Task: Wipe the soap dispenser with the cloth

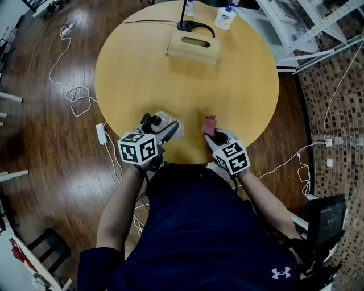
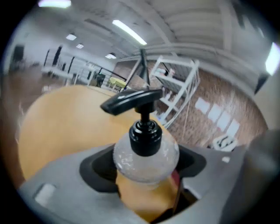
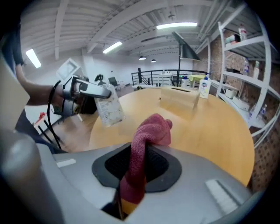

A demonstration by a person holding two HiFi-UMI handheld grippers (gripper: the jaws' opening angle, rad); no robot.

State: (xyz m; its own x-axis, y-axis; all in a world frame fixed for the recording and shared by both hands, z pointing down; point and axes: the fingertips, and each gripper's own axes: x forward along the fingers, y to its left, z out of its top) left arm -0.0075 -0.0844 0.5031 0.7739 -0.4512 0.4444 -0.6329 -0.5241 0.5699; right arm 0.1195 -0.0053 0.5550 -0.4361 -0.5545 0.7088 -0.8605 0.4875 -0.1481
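A clear soap dispenser [image 1: 164, 121] with a black pump [image 2: 143, 129] is held off the round wooden table [image 1: 187, 85] near its front edge, tilted. My left gripper [image 1: 166, 127] is shut on the dispenser's body, which fills the gap between the jaws [image 2: 146, 175] in the left gripper view. A dark pink cloth [image 1: 210, 124] is bunched in my right gripper [image 1: 209, 133], a short way right of the dispenser and apart from it. In the right gripper view the cloth [image 3: 146, 135] hangs pinched between the jaws [image 3: 135, 173], with the dispenser [image 3: 108, 109] off to the left.
A wooden tissue box [image 1: 193, 46] stands at the far side of the table, with a black lamp base [image 1: 196, 26] and two small bottles [image 1: 226, 17] behind it. White cables [image 1: 71, 94] and a power strip [image 1: 101, 133] lie on the floor at left. White shelving [image 1: 318, 28] stands at right.
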